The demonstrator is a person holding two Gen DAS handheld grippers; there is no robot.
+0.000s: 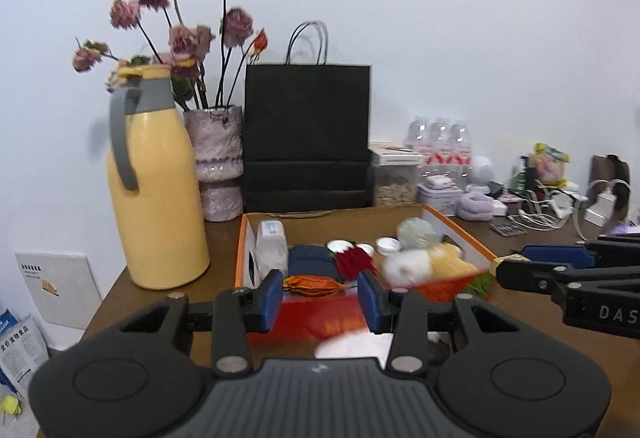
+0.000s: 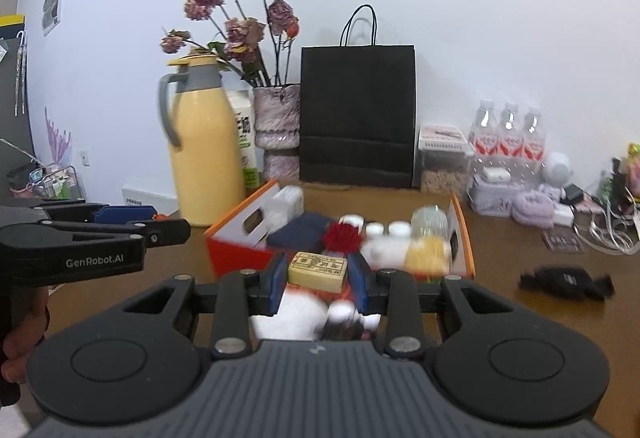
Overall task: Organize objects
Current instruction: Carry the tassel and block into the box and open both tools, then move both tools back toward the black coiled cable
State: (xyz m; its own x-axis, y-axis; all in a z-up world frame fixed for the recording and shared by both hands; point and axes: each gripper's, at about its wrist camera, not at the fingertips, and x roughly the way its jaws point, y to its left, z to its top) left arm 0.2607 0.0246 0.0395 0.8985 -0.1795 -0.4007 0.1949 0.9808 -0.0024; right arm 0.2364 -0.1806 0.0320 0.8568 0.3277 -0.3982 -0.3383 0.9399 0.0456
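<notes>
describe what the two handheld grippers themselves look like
Both the left gripper and right gripper are matte black plastic with ribbed grey bases, round side discs, silver pivot pins and blue finger pads. White lettering marks their sides. No cables visible.

Both wrist views sit side by side, low and close, facing the orange box (image 1: pixel 460 234) (image 2: pixel 464 234) toward the wall

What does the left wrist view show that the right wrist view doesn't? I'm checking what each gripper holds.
Only the left wrist view shows the left gripper shut on an orange folded object. Only the right wrist view shows the right gripper shut on a yellow labelled block, and a black item on the table. Both show the orange box, yellow thermos and black paper bag.
</notes>
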